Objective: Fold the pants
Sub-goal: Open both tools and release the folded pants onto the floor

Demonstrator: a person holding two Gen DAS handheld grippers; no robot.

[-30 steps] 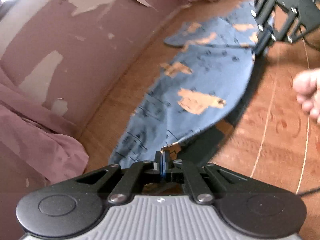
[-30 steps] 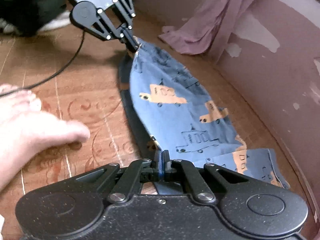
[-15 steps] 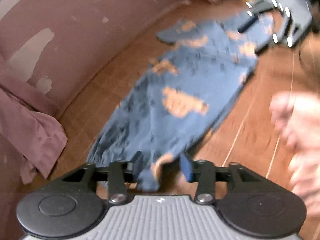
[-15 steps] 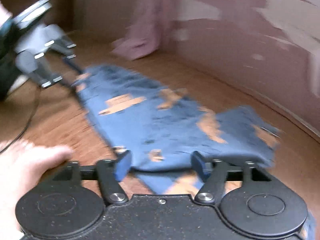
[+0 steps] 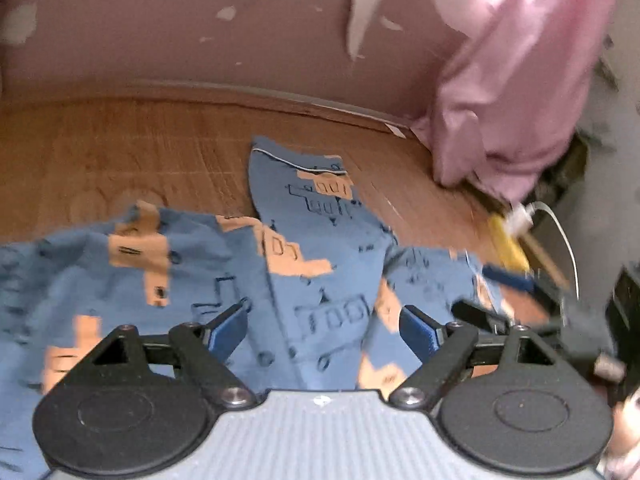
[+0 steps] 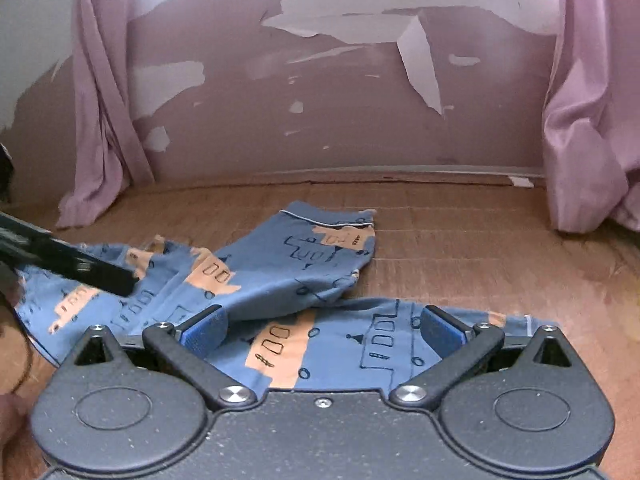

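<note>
The blue pants (image 5: pixel 320 280) with orange vehicle prints lie crumpled on the wooden floor. One leg runs away toward the wall and ends in a piped cuff (image 6: pixel 328 218). The other leg (image 6: pixel 360 344) lies crosswise in front. My left gripper (image 5: pixel 322 326) hovers open just above the cloth, holding nothing. My right gripper (image 6: pixel 322 328) is also open over the near leg, its blue pads apart and empty. In the right wrist view a black finger (image 6: pixel 100 274) of the left gripper reaches in from the left over the pants. The right gripper shows as a blur at the right edge of the left wrist view.
A mauve wall (image 6: pixel 320 100) with peeling paint stands close behind the pants. Pink curtains hang to the floor at the left (image 6: pixel 100 120) and right (image 6: pixel 588 120). A yellow object (image 5: pixel 508 244) and a white cable (image 5: pixel 560 224) lie on the floor by the right curtain.
Both grippers let go of the pants and opened. The pants dropped from hanging stretched between them to lying on the floor, and both cameras swung round to face the wall.
</note>
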